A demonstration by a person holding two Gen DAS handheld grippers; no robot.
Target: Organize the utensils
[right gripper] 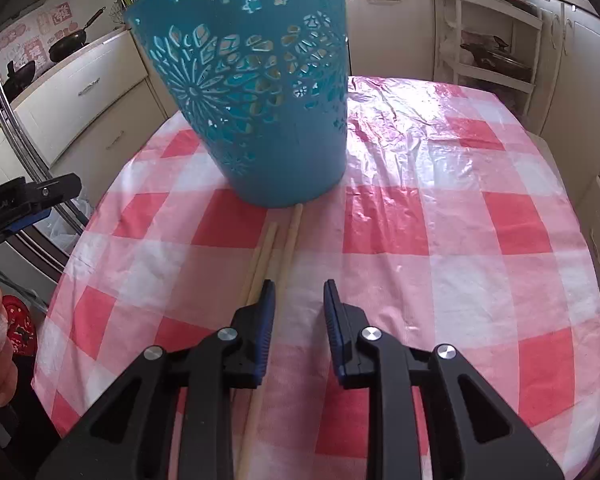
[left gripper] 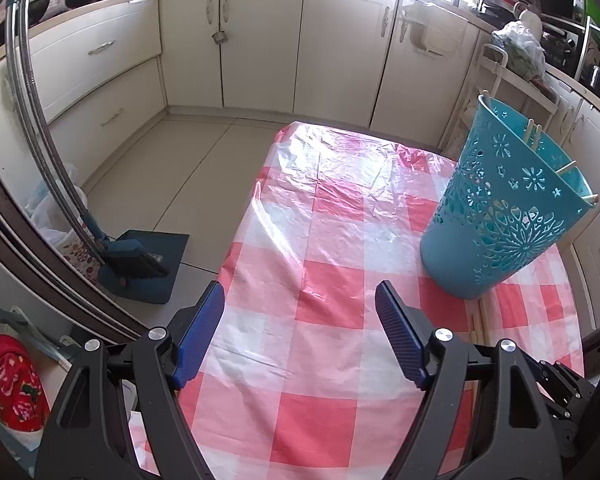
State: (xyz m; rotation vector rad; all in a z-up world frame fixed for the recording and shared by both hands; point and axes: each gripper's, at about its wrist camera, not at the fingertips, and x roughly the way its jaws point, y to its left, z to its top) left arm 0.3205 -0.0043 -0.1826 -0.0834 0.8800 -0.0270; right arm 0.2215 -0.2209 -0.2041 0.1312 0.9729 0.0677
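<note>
A teal perforated basket (left gripper: 504, 216) stands on the red-and-white checked tablecloth (left gripper: 332, 248); several pale wooden chopsticks (left gripper: 566, 170) lean inside it. It fills the upper middle of the right wrist view (right gripper: 256, 88). Three wooden chopsticks (right gripper: 278, 240) lie on the cloth just in front of the basket, also seen in the left wrist view (left gripper: 478, 322). My right gripper (right gripper: 299, 286) is open and empty, low over the cloth, its left finger over the chopsticks. My left gripper (left gripper: 300, 292) is open and empty above the table's left part.
The table's left edge (left gripper: 240, 232) drops to a tiled floor with a blue dustpan and broom (left gripper: 140, 264). White kitchen cabinets (left gripper: 260, 40) ring the room. A white shelf rack (right gripper: 488, 32) stands behind the table.
</note>
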